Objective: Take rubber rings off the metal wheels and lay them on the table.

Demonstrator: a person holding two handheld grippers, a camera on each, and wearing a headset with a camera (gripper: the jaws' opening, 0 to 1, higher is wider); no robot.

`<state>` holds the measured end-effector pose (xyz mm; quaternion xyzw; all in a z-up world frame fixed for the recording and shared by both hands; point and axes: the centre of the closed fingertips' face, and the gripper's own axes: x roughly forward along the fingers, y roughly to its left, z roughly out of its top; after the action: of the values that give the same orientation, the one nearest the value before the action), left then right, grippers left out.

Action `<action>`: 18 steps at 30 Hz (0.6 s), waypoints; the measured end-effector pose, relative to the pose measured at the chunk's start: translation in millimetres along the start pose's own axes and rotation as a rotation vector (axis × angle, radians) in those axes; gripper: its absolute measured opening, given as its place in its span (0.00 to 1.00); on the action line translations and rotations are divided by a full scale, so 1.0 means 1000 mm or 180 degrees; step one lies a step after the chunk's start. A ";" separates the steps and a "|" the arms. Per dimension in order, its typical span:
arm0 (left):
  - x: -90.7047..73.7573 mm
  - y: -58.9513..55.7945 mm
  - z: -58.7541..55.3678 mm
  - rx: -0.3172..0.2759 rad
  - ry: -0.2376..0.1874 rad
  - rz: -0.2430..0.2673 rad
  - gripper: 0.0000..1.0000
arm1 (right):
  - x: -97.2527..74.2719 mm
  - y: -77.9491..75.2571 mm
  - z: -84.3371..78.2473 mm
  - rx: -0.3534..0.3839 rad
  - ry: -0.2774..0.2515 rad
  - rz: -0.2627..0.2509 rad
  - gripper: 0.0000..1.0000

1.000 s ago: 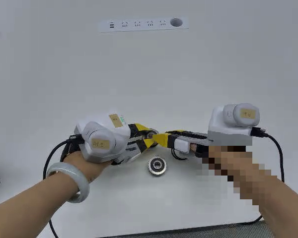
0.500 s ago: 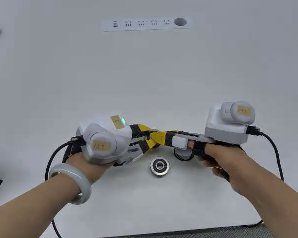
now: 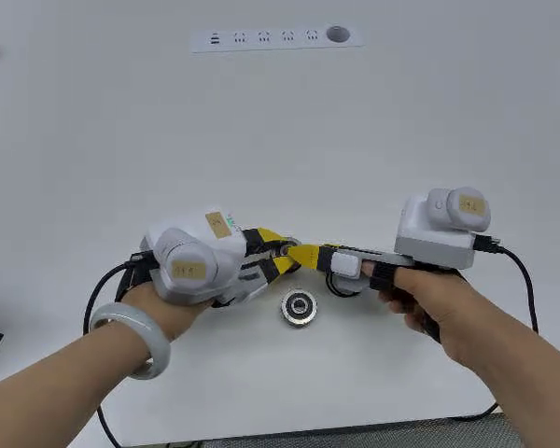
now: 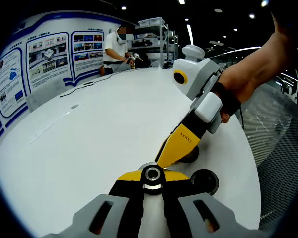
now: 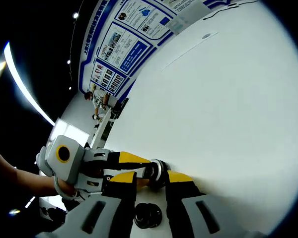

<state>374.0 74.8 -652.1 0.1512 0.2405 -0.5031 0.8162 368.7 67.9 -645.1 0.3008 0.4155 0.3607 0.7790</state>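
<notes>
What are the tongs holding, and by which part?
The left tongs grip a small round metal wheel by its rim; the right tongs pinch that wheel's edge.

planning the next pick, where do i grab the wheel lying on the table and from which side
Probably across its round outer edge, coming straight down from above: the wheel lies flat on the table with its bore up, so opposite sides of the edge are open to the jaws.

I count two metal wheels: a held wheel (image 4: 152, 174) low centre, a table wheel (image 3: 300, 307) lower centre. One loose rubber ring (image 3: 341, 286). Two grippers: left gripper (image 3: 282, 254), right gripper (image 3: 301, 255). One power strip (image 3: 275, 38), top.
</notes>
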 end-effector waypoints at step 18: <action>0.000 0.000 0.001 -0.0023 -0.0023 0.0005 0.14 | 0.006 -0.004 0.000 -0.0015 0.0003 -0.0023 0.28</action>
<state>373.7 74.6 -651.4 0.1466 0.2393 -0.5021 0.8180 372.4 71.1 -650.8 0.2972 0.4161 0.3591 0.7807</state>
